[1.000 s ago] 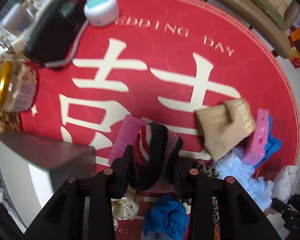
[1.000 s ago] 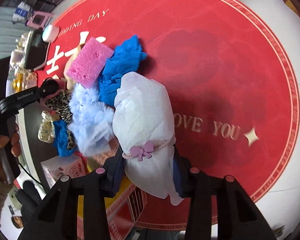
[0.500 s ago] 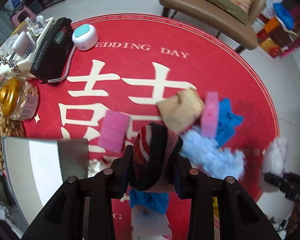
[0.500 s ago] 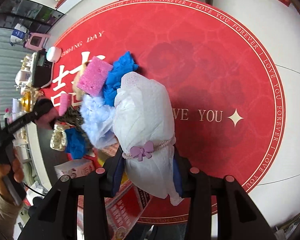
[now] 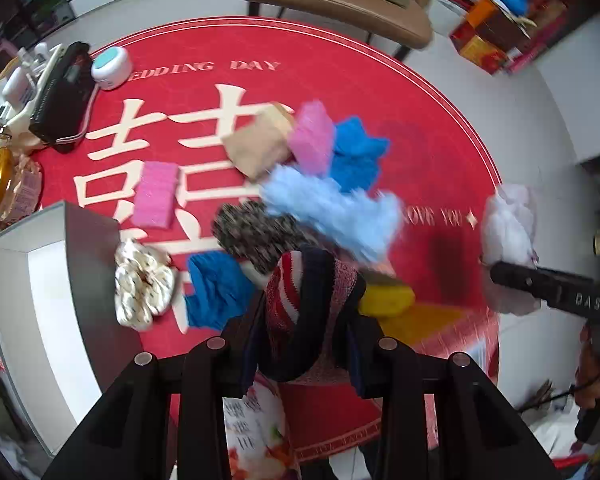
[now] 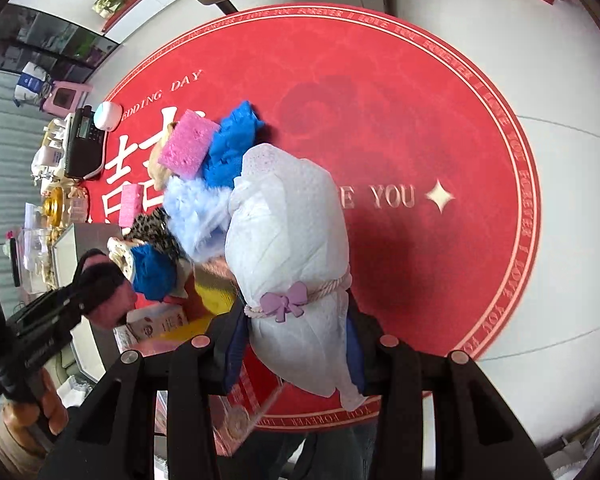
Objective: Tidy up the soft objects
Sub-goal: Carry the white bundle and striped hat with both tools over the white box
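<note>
Left wrist view: the left gripper [image 5: 306,342] stayed clamped on a rolled red-white-and-navy striped knit sock [image 5: 310,312], pinched between its dark pads. Over the last second the round red table mat with cream lettering [image 5: 432,152] shrank in frame and more of the pile came into sight, so the gripper had lifted clear with the sock in its grip. Below and beyond the sock lay a leopard-print fabric piece [image 5: 256,236], a fluffy pale-blue tuft [image 5: 332,208], two pink sponges [image 5: 156,194] and a cream printed scrunchie [image 5: 142,284]. An open grey box with a white interior [image 5: 48,312] sat near left, probably the drop spot. Far right, the right gripper [image 5: 512,280] carried its white bundle. Right wrist view: the right gripper [image 6: 296,354] likewise held a white embossed cloth pouch tied with cord and a lilac bow [image 6: 288,240], gripped just below the bow; nothing slipped. The mat had receded here too, so both picks looked complete and the carry stage was next. The pouch hung above the mat's near edge, right of the pile; the left gripper [image 6: 100,280] showed near left beside the grey box [image 6: 66,252].
</note>
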### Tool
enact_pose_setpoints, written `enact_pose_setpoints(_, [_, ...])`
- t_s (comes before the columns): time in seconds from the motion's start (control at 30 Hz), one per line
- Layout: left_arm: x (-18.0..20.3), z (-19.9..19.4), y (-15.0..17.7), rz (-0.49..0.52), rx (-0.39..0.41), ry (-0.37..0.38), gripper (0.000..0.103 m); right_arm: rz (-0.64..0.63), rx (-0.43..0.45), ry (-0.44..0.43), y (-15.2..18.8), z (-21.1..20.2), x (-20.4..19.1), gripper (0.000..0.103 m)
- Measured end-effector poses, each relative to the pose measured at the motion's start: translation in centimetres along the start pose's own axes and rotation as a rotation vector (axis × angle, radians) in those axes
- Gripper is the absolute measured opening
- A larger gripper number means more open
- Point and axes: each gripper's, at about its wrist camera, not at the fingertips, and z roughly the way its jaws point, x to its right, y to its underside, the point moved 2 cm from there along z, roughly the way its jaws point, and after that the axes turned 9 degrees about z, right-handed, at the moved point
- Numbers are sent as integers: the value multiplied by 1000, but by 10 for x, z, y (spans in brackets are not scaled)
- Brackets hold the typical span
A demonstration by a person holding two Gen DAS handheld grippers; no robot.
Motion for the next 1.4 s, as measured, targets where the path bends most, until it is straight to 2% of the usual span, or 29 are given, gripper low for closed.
enact_pose_setpoints(0.3, [10, -13, 37, -9, 0, 36, 37, 69, 25, 22, 40, -13, 20, 45])
enact_pose_setpoints(0.5, [20, -20, 65, 42, 2, 60, 37, 102, 62, 42, 75, -24, 23, 45])
enact_pose_setpoints(0.73, [54, -23, 109, 99, -10, 92, 37, 101, 18, 61, 122, -18, 27, 45])
enact_pose_setpoints(0.83, [64, -20, 129, 68, -19, 96, 37, 60, -16, 57, 139, -9, 28, 45])
enact_pose_setpoints(1.07, [76, -17, 186, -26, -55, 52, 37, -85, -81, 48, 177, 7, 25, 45])
enact_pose_setpoints(1.23, [61, -24, 229, -145, -68, -5, 37, -237, -154, 52, 212, 15, 5, 45])
enact_pose_setpoints(1.4, [34, -41, 266, -274, -58, -63, 37, -345, -230, 19, 245, 30, -27, 45])
